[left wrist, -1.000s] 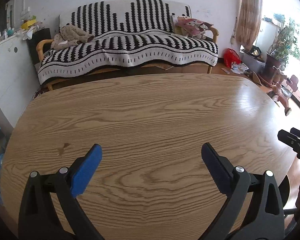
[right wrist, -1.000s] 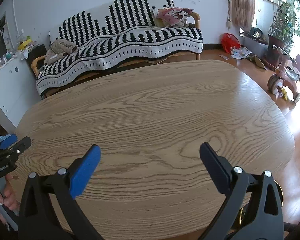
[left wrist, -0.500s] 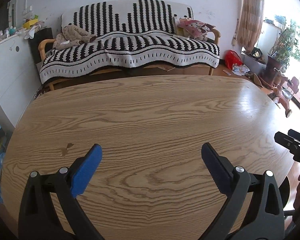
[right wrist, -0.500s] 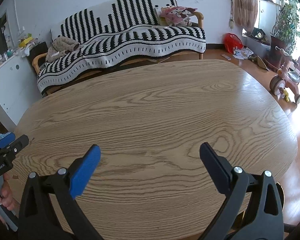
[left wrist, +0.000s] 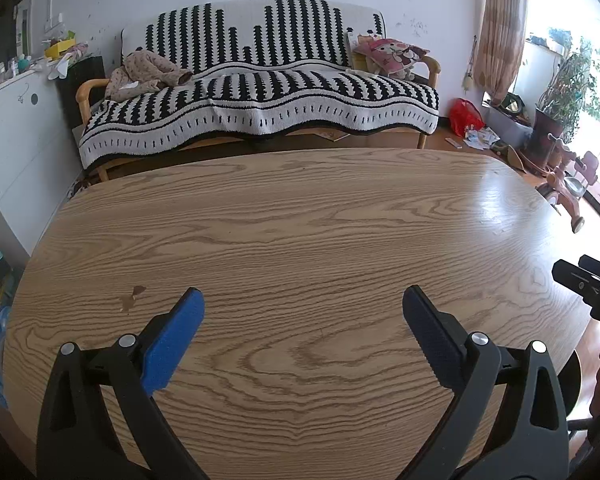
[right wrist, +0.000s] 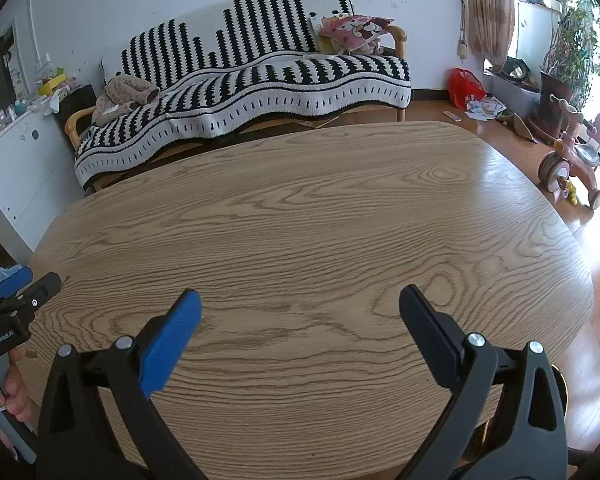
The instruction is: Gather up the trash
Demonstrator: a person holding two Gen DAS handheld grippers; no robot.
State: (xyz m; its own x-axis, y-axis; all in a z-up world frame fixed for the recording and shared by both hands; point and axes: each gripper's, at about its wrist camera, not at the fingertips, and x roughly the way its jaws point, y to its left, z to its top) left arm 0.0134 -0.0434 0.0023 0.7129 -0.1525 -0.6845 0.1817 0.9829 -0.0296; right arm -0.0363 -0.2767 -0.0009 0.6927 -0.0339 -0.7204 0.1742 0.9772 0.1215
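My left gripper [left wrist: 302, 308] is spread wide with nothing between its blue pads, held low over the near part of the wooden table [left wrist: 300, 220]. My right gripper [right wrist: 300, 308] is spread just as wide and also holds nothing, above the same table top. In the right wrist view the tip of the left gripper pokes in at the left edge, with my hand [right wrist: 8, 394] wrapped around its handle below. In the left wrist view the tip of the right gripper shows at the right edge.

A small brown spot [left wrist: 132, 296] sits on the wood just left of my left gripper; I cannot tell whether it is a stain or a scrap. Across the room, scattered papers [right wrist: 482, 109] lie on the floor beside a red bag [right wrist: 464, 87], near the right end of the sofa.

The sofa [left wrist: 260, 92] stands behind the table against the white wall, draped in a black-and-white striped blanket. A bundled garment [left wrist: 148, 76] lies at its left end and a pink cartoon pillow [left wrist: 392, 54] at its right. A child's tricycle [right wrist: 572, 160] stands on the floor to the right, next to a potted plant [right wrist: 568, 56] by the window.
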